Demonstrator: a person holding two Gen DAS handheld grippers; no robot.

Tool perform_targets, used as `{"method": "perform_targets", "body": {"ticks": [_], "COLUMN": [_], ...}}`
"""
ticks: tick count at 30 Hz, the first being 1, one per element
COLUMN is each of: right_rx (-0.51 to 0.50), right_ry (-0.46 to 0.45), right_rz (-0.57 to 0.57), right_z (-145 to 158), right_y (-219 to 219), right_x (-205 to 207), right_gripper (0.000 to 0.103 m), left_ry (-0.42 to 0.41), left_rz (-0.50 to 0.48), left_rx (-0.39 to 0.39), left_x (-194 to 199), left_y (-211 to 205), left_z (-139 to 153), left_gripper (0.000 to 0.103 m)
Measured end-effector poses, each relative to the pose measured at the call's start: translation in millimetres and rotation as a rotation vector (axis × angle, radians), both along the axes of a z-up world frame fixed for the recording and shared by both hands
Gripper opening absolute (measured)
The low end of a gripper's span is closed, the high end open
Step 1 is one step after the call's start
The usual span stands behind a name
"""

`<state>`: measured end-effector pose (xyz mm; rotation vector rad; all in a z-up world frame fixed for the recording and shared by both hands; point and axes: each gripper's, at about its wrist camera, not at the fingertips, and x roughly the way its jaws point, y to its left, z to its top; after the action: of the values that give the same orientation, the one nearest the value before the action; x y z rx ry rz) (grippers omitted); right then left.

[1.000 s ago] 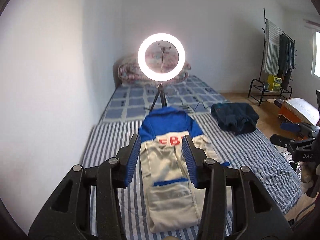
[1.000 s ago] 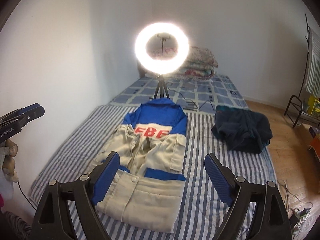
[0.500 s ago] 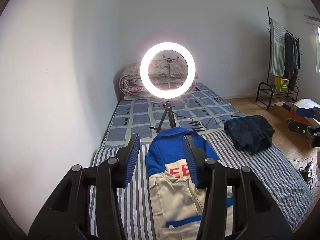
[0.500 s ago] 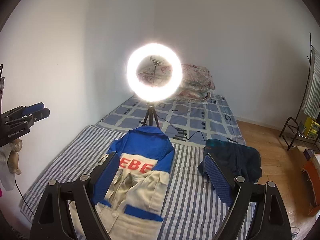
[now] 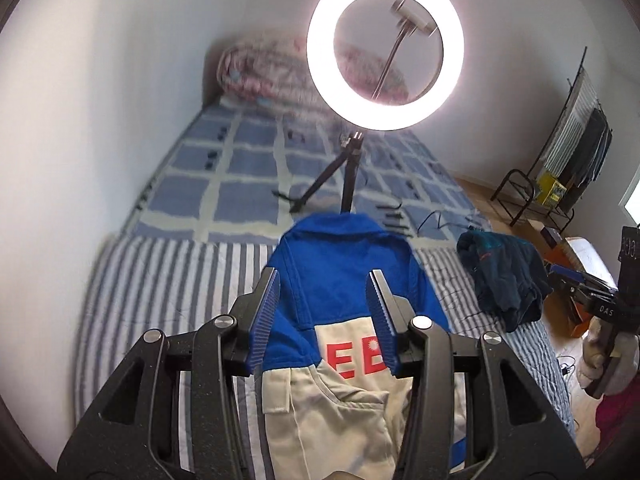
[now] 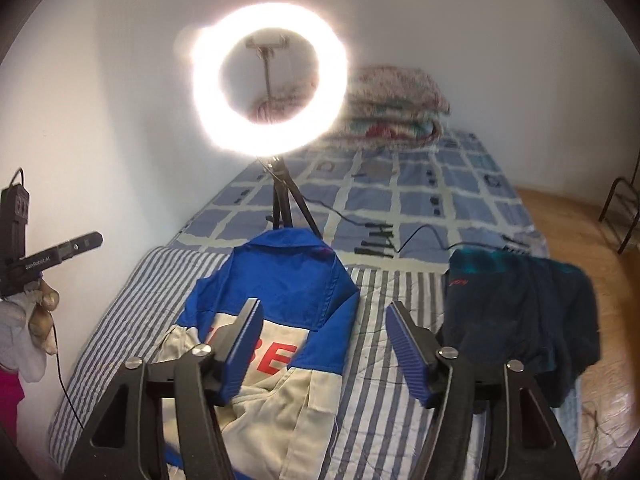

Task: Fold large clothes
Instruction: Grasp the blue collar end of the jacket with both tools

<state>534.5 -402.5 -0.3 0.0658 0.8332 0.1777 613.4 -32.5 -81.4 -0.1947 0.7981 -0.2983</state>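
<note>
A blue and cream jacket (image 5: 340, 252) with red letters lies folded lengthwise on the striped sheet (image 5: 160, 288) of the bed, blue collar end farthest from me. My left gripper (image 5: 325, 278) hovers over its blue shoulder part, jaws apart and nothing pinched. In the right wrist view the jacket (image 6: 288, 280) lies below and left of my right gripper (image 6: 323, 305). Its jaws are closing over the jacket's right shoulder edge and the sheet (image 6: 372, 380), and no cloth is between the pads. Each gripper also shows at the edge of the other's view.
A lit ring light (image 5: 384, 48) on a tripod (image 6: 280, 204) stands on the bed just beyond the collar, with a cable trailing right. A crumpled dark navy garment (image 6: 520, 312) lies to the right. Folded quilts (image 6: 392, 100) sit by the wall. A clothes rack (image 5: 568, 152) stands on the wooden floor.
Both grippers have travelled forward and lower towards the jacket's blue collar end, so the ring light looms larger. The right jaws have narrowed. The left jaws kept their gap.
</note>
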Motion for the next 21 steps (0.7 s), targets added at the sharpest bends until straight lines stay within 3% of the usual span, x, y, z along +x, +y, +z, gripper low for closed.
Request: {"method": "perform_targets", "body": {"ticks": [7,14,21], "right_rx": [0.023,0.006,0.006], "right_ry": [0.111,0.193,0.234], "right_rz": [0.023,0.071,0.086], "right_z": [-72.2,-128.2,-168.3], "right_y": [-10.8,-11.9,-9.5], "right_x": [64.3,113.6,149.7], "right_gripper": [0.049,0.049,0.049], "left_ry": [0.151,0.240,0.300], "left_rz": [-0.018,-0.045,-0.096], "left_rx": [-0.011,0.008,0.094], "left_x": [75.6,124.2,154.4], "left_y": [-1.2,2.7,-15.6], "left_z": [-84.1,-134.4,-181.1], "left_gripper": [0.046,0.046,0.046]}}
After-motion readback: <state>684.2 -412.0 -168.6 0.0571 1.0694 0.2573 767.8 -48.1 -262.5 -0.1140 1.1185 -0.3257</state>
